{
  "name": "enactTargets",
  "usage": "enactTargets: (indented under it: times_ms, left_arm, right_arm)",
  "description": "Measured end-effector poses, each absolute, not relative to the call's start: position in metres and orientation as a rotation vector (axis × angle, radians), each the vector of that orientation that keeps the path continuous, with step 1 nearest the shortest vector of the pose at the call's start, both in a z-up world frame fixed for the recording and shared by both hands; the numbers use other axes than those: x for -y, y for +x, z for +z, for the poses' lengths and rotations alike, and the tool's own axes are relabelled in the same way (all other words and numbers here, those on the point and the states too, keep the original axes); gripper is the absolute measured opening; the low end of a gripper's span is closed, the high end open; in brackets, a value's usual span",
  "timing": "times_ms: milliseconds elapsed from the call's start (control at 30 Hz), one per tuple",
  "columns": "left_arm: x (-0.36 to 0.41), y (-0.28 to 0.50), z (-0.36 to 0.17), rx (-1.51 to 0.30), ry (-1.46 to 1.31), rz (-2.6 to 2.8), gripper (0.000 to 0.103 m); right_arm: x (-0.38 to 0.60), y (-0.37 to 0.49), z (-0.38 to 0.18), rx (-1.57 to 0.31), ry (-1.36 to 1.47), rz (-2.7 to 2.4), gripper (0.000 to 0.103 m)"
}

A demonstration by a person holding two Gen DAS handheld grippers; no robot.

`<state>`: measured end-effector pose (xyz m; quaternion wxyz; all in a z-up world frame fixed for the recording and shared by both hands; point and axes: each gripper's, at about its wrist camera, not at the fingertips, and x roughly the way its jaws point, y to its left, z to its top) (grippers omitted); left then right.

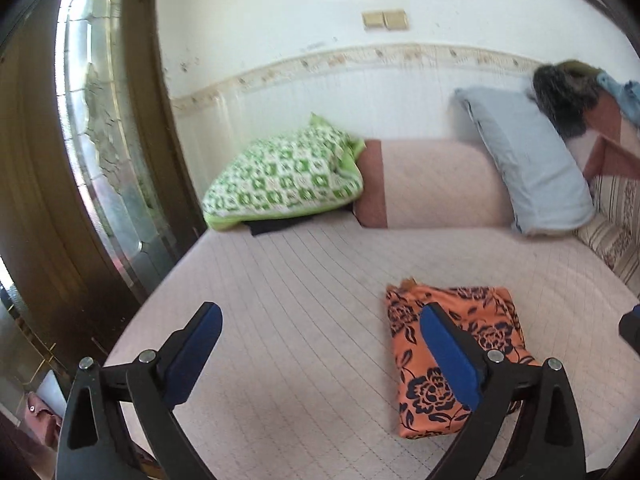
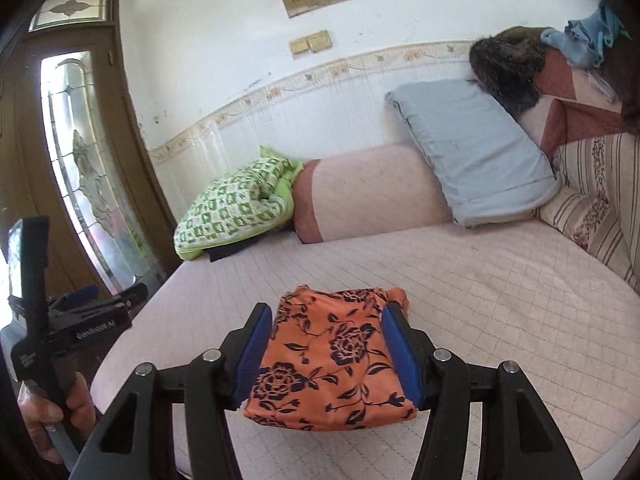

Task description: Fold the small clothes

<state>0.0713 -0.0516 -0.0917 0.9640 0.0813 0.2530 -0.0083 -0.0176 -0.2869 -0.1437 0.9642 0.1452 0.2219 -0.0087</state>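
The folded orange cloth with a dark flower print (image 1: pixel 452 356) lies flat on the pale pink quilted bed (image 1: pixel 288 280), its long axis running from the near edge toward the cushions at the wall. In the right wrist view it appears between the blue pads (image 2: pixel 402 354) of the right hand-held gripper (image 2: pixel 328 354), which stands half open and grasps nothing. The left hand-held gripper (image 1: pixel 320 344) is wide open and empty, with the cloth behind its right finger. A green patterned pillow (image 1: pixel 284 178) and a grey-blue pillow (image 1: pixel 528 160) lean far behind.
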Motion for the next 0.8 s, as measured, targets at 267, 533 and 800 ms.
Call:
enactTargets:
  times_ms: [267, 533, 800]
  left_arm:
    - [0.024, 0.032, -0.058, -0.451, 0.131, -0.014, 0.099]
    - [0.004, 0.017, -0.042, -0.423, 0.104, -0.003, 0.099]
    - [-0.007, 0.015, -0.038, -0.428, 0.086, 0.004, 0.099]
  right_arm:
    - [0.253, -0.031, -0.134, -0.446, 0.272, 0.051, 0.061]
    - [0.223, -0.033, -0.125, -0.438, 0.236, 0.104, 0.061]
    - [0.208, -0.026, -0.126, -0.443, 0.225, 0.154, 0.061]
